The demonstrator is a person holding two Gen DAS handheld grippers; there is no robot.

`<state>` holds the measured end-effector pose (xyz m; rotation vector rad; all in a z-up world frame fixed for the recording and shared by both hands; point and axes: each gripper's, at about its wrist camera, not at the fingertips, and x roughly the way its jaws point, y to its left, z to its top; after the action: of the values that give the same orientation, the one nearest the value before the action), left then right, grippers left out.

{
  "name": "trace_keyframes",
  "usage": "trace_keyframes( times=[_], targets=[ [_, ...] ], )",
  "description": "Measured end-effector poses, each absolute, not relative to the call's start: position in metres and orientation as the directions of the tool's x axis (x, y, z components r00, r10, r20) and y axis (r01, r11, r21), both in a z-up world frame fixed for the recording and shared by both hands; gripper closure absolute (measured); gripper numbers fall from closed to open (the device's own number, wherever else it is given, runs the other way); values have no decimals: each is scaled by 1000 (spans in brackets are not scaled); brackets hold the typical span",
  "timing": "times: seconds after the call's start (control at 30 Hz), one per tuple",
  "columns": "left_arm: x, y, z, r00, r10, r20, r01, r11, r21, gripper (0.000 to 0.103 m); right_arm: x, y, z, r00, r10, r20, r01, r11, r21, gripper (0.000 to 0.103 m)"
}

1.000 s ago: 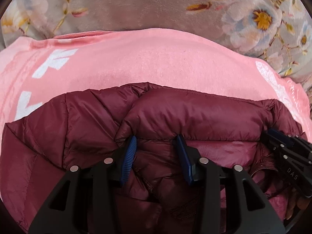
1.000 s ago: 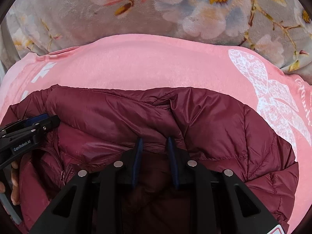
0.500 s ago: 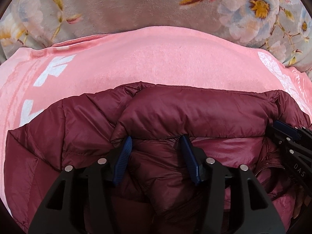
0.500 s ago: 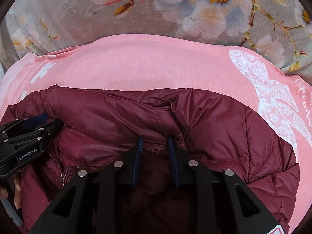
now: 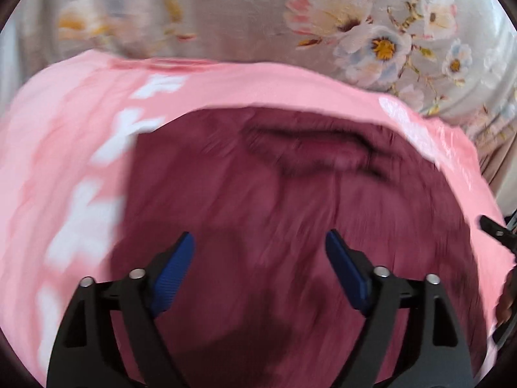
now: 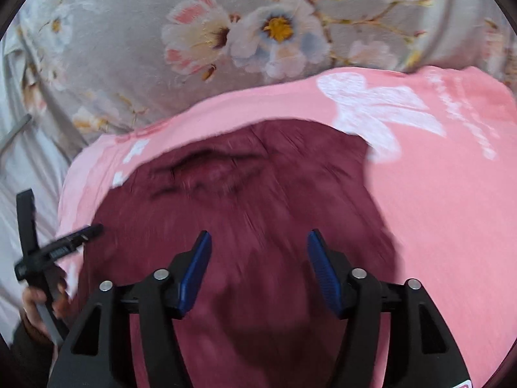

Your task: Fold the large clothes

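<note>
Left gripper point(image 5: 260, 258) jaws just opened wide, nothing between pads, hovering above maroon jacket point(image 5: 290, 200). Jacket on pink blanket point(image 5: 64, 148); floral cover point(image 5: 226, 16) beyond blanket. Frame motion-blurred.

Jacket point(image 5: 290, 213) spread on the blanket point(image 5: 74, 168), which shows past it to left, right and behind. Blanket in turn on the bedcover point(image 6: 129, 48), seen behind the jacket. Collar opening point(image 6: 210, 171) at the jacket's far edge. Left gripper point(image 5: 260, 270) and right gripper point(image 6: 258, 268) over the jacket's near part.
</note>
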<state>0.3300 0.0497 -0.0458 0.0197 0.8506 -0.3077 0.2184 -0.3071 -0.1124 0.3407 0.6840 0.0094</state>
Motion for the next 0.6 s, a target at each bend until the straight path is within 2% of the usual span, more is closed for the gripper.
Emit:
trace_keyframes(
  times=[0.1,0.23,0.37,0.47,0.57,0.6],
  targets=[
    [271,100,-59,572,-235,-786,207,969,-139,14,127,-316,-132,746,67,-663,157,949,272,35],
    [206,166,-83,506,-266,-821,67,961,-270,14,29,-331,-173,708,74,-702,253,902,350,33],
    [156,211,-99,525,-378,-763,-27,888,-459,14,-27,-334,-207,705,160,-691,286,828,483,32],
    [143,210,-99,543,-400,-739,-30,870,-493,15,-41,-327,-212,742,161,-651,266,820,507,30],
    [141,199,-100,539,-454,-709,-4,841,-542,24,-33,-319,-213,762,183,-621,237,813,531,30],
    [142,193,-102,536,-451,-714,-4,844,-536,34,-30,-316,-214,766,182,-617,238,812,534,30]
  ],
)
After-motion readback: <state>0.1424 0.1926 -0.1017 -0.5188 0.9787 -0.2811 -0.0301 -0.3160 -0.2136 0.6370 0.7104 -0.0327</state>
